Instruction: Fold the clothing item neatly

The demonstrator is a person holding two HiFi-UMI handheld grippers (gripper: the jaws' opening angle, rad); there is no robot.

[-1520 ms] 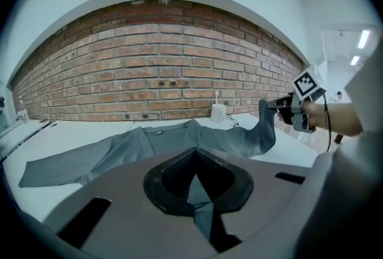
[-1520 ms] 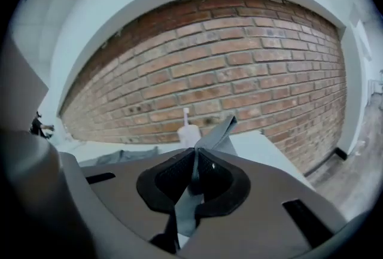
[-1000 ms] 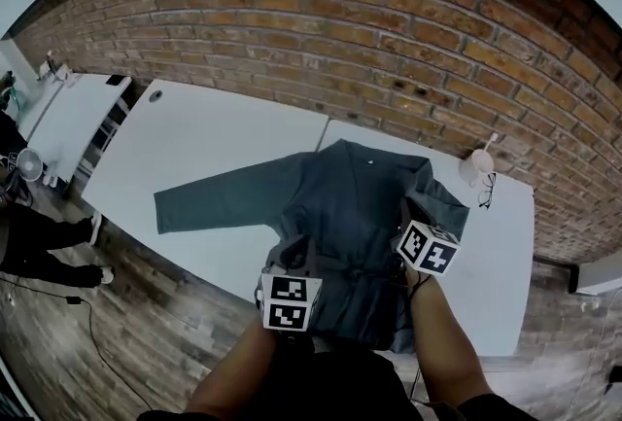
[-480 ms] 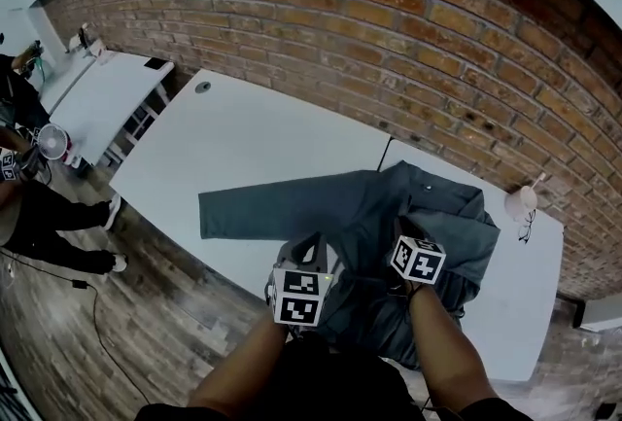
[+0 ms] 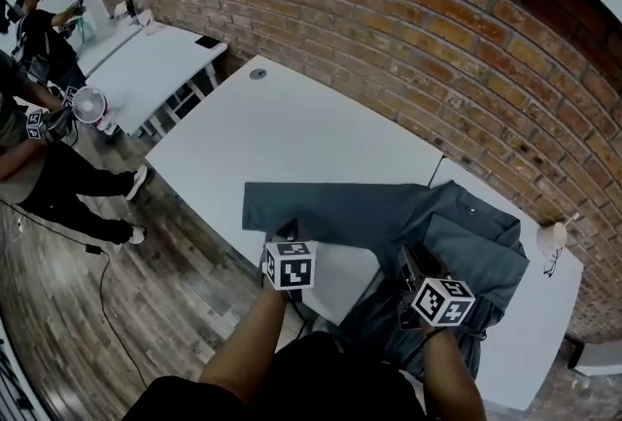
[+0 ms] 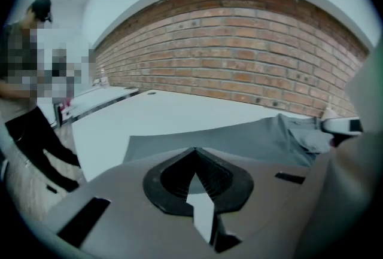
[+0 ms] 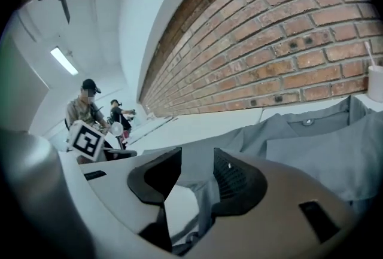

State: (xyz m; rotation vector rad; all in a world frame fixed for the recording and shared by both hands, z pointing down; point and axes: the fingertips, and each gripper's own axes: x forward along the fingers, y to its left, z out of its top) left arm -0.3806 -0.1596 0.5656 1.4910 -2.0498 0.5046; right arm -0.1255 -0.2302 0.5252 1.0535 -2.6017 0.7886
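The left tongs (image 6: 194, 153) are fully closed. Their two black ribbed tips meet in a point with nothing caught between them, and only bare white surface shows through the slit beneath. In the head view they hang over the near edge of the tabletop, close to the cuff end of the outstretched sleeve; whether they brush it is hard to tell from that height.

The right tongs (image 7: 197, 162) are opening, with a clear gap between the black moulded pads (image 7: 233, 177). A loose fold of grey cloth hangs in that gap and drapes against the right-hand pad, but neither side presses on it.

The slate-grey long-sleeved top of soft, matte cloth (image 5: 471, 234) lies on the smooth white tabletop (image 5: 292, 127). Its body is bunched and creased at the right end, and the lower part spills over the near edge. One sleeve (image 5: 321, 205) lies flat and straight to the left, ending in a squared cuff. The collar points toward the rough red-brown brick wall (image 5: 437, 30). A small white cup (image 5: 551, 236) stands just beyond the garment's far shoulder.
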